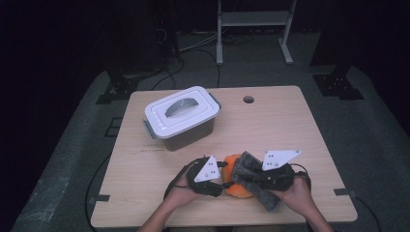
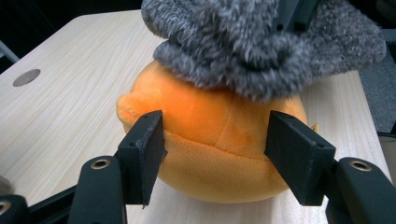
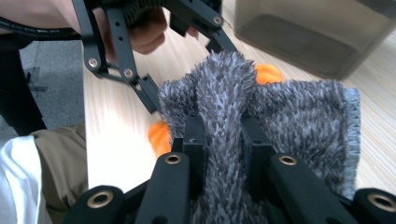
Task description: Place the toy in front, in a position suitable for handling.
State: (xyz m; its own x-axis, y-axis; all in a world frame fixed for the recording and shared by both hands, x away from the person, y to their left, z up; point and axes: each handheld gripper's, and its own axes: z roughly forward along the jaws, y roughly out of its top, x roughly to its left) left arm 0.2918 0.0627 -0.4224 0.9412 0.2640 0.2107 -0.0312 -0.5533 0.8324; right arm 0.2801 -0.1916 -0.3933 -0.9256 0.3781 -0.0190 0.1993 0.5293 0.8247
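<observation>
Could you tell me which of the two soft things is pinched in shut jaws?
The fuzzy grey cloth, pinched by the right gripper; the orange plush toy merely sits between open jaws.

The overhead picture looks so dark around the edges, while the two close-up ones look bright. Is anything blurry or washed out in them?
High view: light falls on the table, the room beyond sinks into black, the whole is soft. Left gripper view: the orange plush toy is evenly lit, the grey fuzzy cloth slightly blurred. Right gripper view: the tabletop beside the cloth glares almost white at lower left.
</observation>
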